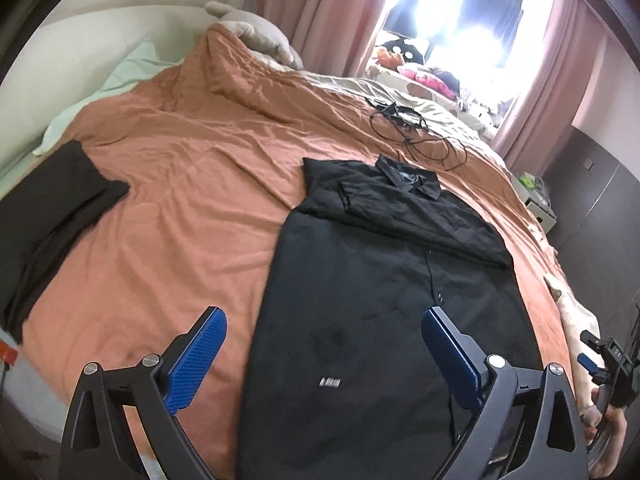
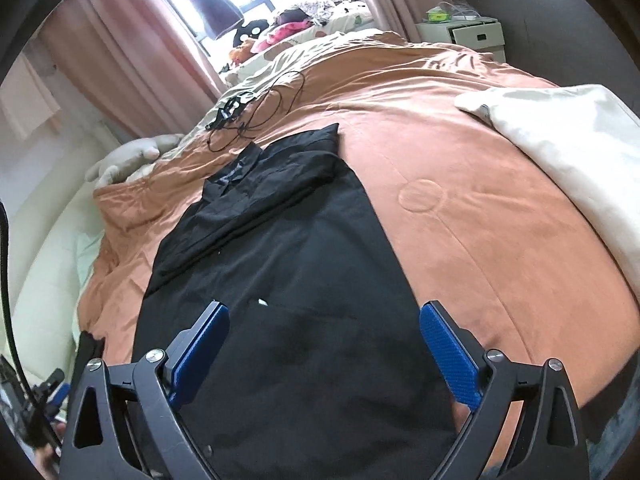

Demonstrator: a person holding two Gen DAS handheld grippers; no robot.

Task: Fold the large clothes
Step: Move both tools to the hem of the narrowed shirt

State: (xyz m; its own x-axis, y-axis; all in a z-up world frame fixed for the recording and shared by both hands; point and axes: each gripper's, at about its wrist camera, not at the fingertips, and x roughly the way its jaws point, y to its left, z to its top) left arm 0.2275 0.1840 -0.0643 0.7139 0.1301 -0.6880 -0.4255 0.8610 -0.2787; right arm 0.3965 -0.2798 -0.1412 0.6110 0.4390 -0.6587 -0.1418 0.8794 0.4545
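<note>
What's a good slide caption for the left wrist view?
Open left gripper above a partly folded black shirt on an orange bedspread.

The left gripper point(image 1: 322, 354) hung above the bed with its blue pads point(image 1: 198, 360) spread wide and nothing between them. Under it a black shirt point(image 1: 360, 320) lay flat on the orange bedspread point(image 1: 192, 168), collar away from the camera, its sleeves folded in across the chest. A second dark garment point(image 1: 52, 216) lay well apart at the left edge. Beyond the collar a tangle of black cable point(image 1: 412, 132) sat on the cover. At the right edge the other gripper point(image 1: 596, 360) showed, held in a hand point(image 1: 608, 436). Pink curtains point(image 1: 320, 12) framed a glaring window point(image 1: 460, 12).
</note>
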